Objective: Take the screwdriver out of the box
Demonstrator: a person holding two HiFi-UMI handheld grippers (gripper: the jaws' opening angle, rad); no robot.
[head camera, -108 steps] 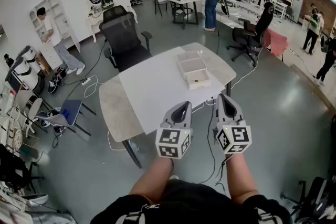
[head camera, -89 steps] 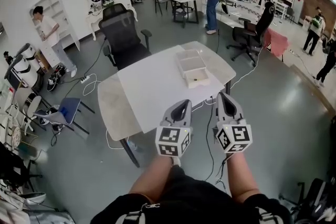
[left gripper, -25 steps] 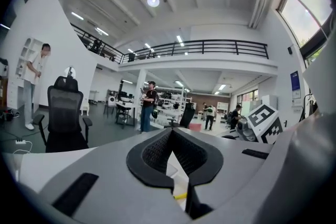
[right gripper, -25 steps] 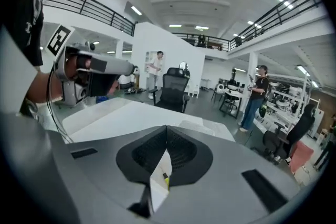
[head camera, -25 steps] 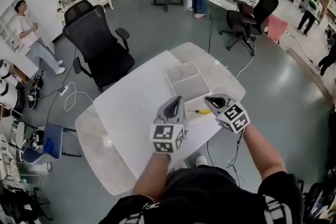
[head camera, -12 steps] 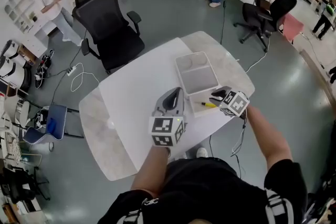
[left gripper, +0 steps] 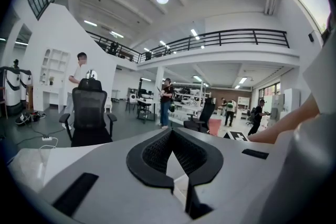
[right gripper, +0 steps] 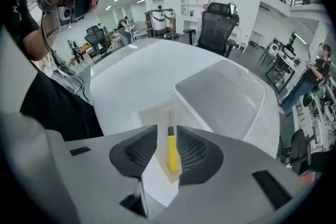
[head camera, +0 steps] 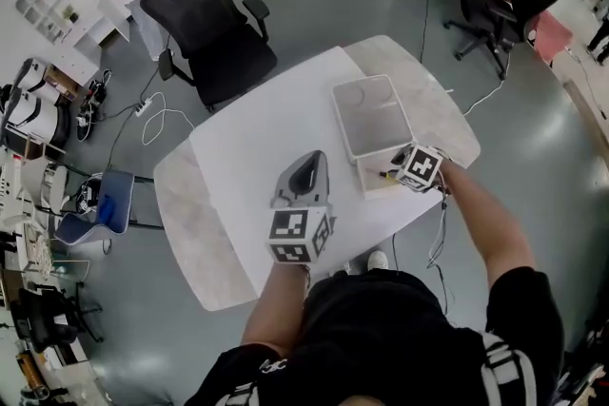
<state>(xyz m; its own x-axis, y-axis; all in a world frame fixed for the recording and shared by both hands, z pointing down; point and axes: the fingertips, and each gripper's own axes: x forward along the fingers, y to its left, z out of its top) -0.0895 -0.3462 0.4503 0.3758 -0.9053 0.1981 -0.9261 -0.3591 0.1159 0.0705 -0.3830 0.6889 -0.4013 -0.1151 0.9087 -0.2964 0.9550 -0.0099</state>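
Screwdriver (right gripper: 171, 153) lies flat in the shallow near section of the box (head camera: 343, 121). Right gripper (right gripper: 167, 132) stands over it, pointing steeply down. Its jaws are spread, having just been opening, and they straddle the yellow handle with no pad seen pressing. The long axis runs along the slot between the jaws, tip away towards the deep section. Left gripper (head camera: 310, 159) is pressed together, empty, left of the box and farther off.

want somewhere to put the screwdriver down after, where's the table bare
The wide white stretch of table left of the box, running back to the black chair, is bare. The left gripper hovers over its front edge. Crowded: the front right corner, with box, screwdriver and the right gripper, jaws just opening around it.
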